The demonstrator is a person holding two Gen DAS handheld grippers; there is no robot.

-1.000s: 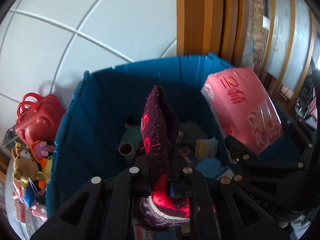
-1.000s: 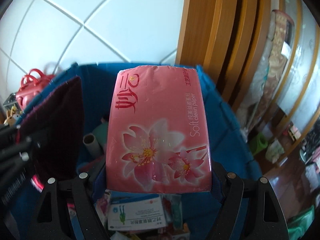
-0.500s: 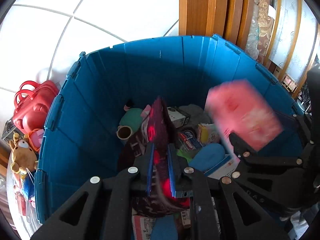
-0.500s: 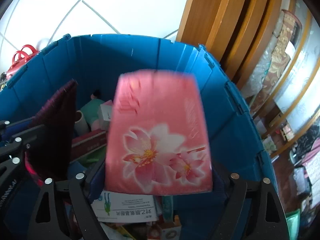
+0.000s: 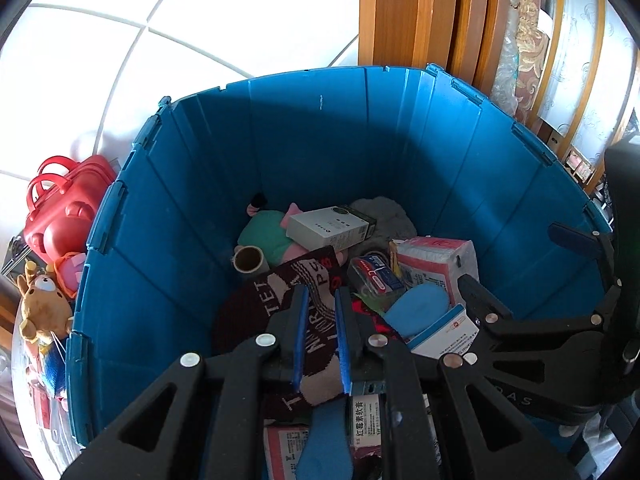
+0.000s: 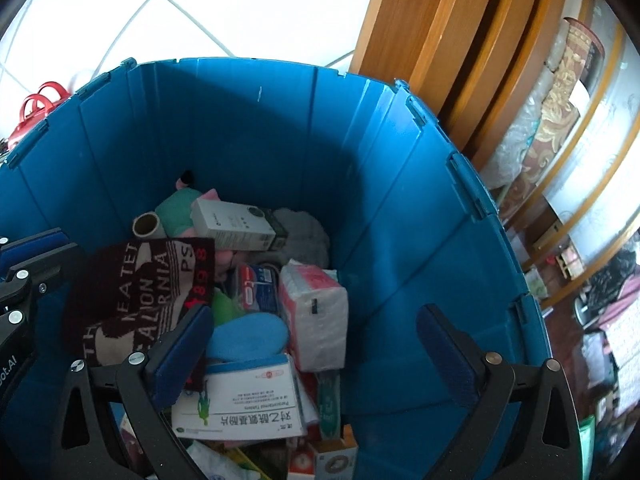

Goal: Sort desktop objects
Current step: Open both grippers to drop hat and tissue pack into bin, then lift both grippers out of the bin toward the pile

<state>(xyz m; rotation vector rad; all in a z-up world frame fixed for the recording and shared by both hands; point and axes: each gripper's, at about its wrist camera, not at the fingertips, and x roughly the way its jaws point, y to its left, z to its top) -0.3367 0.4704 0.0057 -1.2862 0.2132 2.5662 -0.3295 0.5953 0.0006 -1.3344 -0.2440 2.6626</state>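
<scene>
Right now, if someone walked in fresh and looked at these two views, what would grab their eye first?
The big blue bin fills both views, its bottom piled with boxes and soft toys. A dark lettered sock is pinched in the left gripper over the pile. The right gripper is opening, empty, above a pink tissue pack lying in the bin; a red toy case sits outside at left.

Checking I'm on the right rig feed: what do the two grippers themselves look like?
Both are black plastic. The left gripper and the right gripper each have two fingers lined with blue pads, on open triangular linkage arms with round silver rivets. White lettering marks the bodies, only partly readable. No cables, hands or sleeves show.
</scene>
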